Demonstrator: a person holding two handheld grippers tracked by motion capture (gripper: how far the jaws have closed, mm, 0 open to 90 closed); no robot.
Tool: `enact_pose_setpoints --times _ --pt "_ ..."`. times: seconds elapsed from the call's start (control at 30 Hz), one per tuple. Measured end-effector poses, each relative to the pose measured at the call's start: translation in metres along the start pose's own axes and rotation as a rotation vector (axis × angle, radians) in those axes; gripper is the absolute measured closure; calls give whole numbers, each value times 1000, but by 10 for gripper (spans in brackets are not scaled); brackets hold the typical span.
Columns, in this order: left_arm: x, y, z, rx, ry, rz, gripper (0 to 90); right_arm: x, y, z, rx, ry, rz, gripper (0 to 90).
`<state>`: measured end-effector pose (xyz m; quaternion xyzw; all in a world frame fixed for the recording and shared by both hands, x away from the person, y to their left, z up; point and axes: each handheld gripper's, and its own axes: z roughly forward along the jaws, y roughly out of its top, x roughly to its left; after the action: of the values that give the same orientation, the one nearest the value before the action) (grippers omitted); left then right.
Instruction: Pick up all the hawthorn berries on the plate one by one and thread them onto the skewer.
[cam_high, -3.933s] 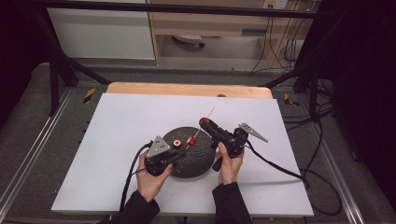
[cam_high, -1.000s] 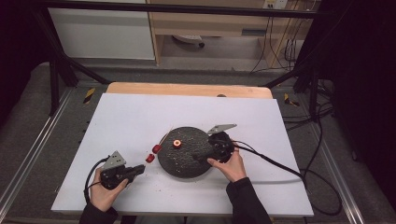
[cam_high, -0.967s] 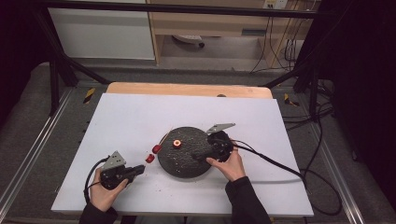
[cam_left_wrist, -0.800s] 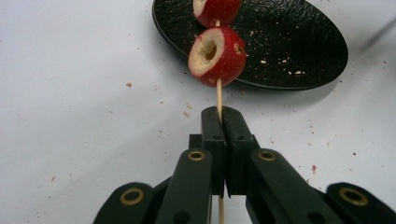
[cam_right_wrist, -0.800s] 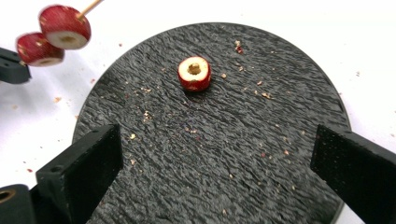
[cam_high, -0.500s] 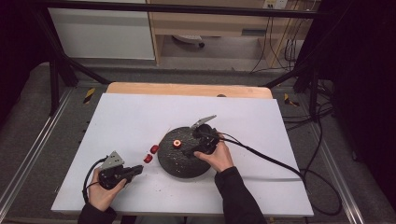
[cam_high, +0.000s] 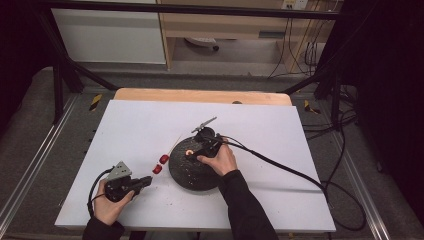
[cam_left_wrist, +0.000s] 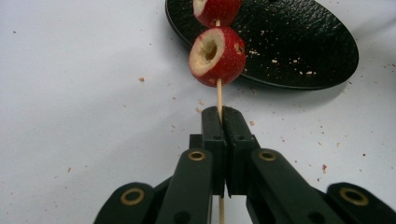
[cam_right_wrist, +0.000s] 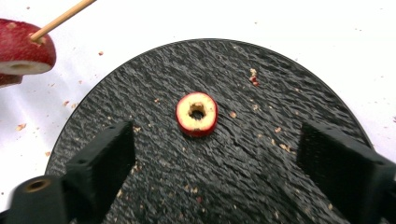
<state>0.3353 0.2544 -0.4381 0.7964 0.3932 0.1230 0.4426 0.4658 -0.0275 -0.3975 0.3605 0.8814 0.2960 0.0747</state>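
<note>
On the black plate (cam_right_wrist: 280, 107), near its middle, lies a single cored red fruit slice (cam_right_wrist: 196, 113), flat with its hole facing up, and this is what the right gripper (cam_right_wrist: 215, 154) is aimed at: seen along its own jaws, the slice sits dead ahead and just beyond the tips, centred between them. Those jaws have just been closing in but stand wide apart, one on each side over the plate, with nothing between the pads yet. The slice is round, so it offers no long axis to line up with; what matters, I'd judge, is a short advance so the pads come level with its rim. The right hand (cam_high: 220, 160) is plainly the nearer one, resting over the plate. The left gripper (cam_left_wrist: 223, 126) is off near the front left corner of the tabletop (cam_high: 280, 130), its jaws pinched tight on a thin wooden skewer (cam_left_wrist: 219, 95) that runs straight out from the tips toward the plate's left rim, carrying two fruit pieces (cam_left_wrist: 217, 56).
</note>
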Motion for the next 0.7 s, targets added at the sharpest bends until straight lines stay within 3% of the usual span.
enact_pose_setpoints --times 0.47,0.7 --pt "0 -1 3 10 -1 -2 882 0 13 20 79 21 25 343" --pt "0 -1 3 12 -1 -2 883 1 18 25 91 33 24 440"
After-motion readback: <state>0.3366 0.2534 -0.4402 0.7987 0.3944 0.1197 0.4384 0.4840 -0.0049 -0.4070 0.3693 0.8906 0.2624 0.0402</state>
